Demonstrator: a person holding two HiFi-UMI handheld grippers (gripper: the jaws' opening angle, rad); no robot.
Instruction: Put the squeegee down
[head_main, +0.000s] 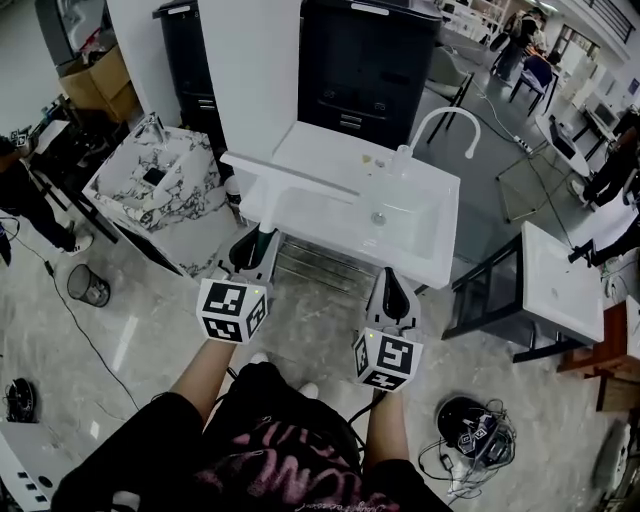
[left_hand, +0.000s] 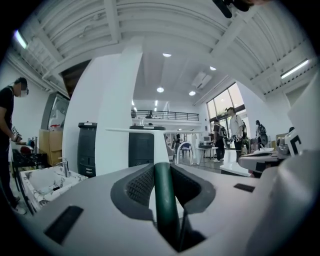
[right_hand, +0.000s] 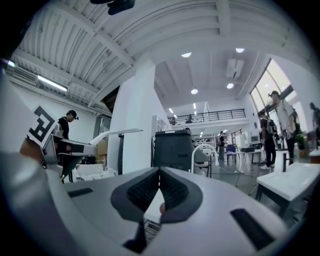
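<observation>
Both my forearms reach straight forward from my body, side by side, and each gripper points level at the white sink in front of me, marker cubes riding just ahead of my wrists. My left gripper sits just off the sink's near left corner, its jaws clamped on the dark green handle of the squeegee, which stands up between the ribbed pads. The squeegee is off the ground and in my grip: its pale stem rises from the handle to a long white blade that runs across the sink's left edge; I cannot tell whether the blade touches the rim. My right gripper hangs just in front of the sink's near edge, toward the right corner, below the curved faucet. Its jaws are drawn together, tips meeting, with nothing between them.
</observation>
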